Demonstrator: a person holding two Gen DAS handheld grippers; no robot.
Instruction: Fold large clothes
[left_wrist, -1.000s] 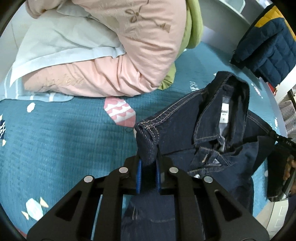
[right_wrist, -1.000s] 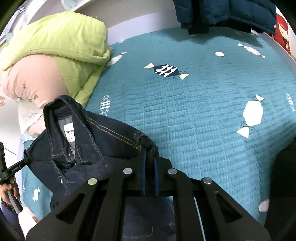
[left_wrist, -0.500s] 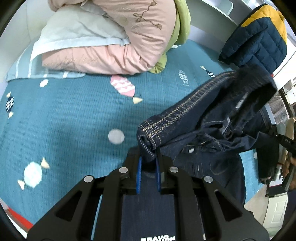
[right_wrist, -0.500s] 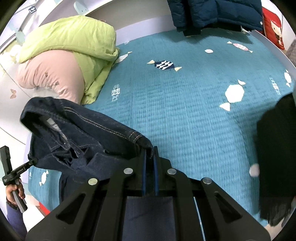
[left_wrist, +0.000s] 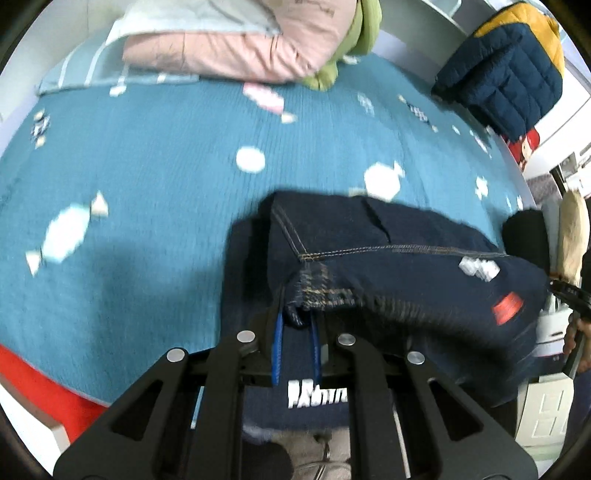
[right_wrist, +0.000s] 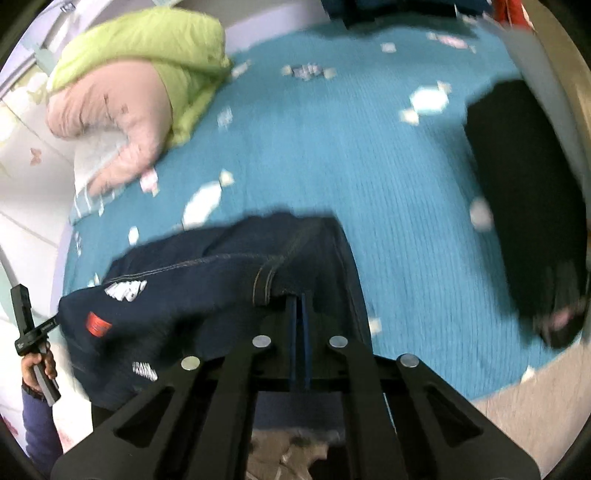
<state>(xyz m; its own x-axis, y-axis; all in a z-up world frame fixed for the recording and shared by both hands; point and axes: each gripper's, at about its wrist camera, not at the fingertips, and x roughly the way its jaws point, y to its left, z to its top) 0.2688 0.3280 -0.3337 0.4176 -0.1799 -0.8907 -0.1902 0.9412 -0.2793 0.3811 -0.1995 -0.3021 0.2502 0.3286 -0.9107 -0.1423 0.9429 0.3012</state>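
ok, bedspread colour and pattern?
Teal bedspread with white candy shapes scattered over it; clearest in the right wrist view.

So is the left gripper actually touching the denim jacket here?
Touching. The left wrist view shows the left gripper with its blue pads clamped on the denim jacket hem.

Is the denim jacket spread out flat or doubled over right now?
Doubled over: the denim jacket hangs bunched between the left gripper and right gripper.
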